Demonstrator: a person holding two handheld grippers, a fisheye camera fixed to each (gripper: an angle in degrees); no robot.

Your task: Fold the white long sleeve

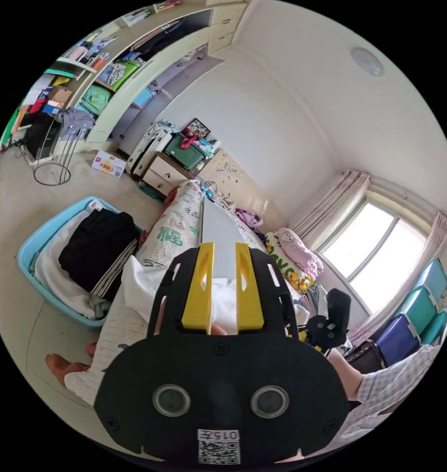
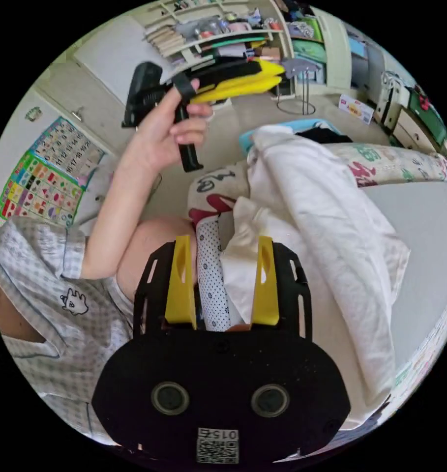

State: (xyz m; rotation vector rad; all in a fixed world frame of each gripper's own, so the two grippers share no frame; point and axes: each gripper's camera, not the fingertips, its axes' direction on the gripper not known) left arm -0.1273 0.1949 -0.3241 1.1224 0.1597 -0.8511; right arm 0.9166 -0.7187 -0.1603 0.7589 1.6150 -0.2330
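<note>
White long sleeve [image 2: 331,216]: bunched on the bed [image 2: 420,226], unfolded | right gripper [image 2: 223,280]: spread fingers, cloth bunch between them, grip unclear | left gripper [image 1: 223,280]: raised, fingers apart, empty | progress: folding barely begun.

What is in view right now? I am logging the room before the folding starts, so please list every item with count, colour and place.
White long sleeve: one, white, bunched on the grey surface.
Grey surface: one, grey, under the garment.
Printed cover: one, pale with green characters, along the surface's edge.
Basket: one, light blue, on the floor, holding black and white clothes.
Shelves: one unit, cream, along the far wall.
Window: one, bright, with pinkish curtains.
Poster: one, multicoloured, on the wall.
Left gripper: one, black with yellow jaws, raised, jaws apart.
Right gripper: one, black and yellow, jaws apart around white cloth.
Hand: one, holding the left gripper.
</note>
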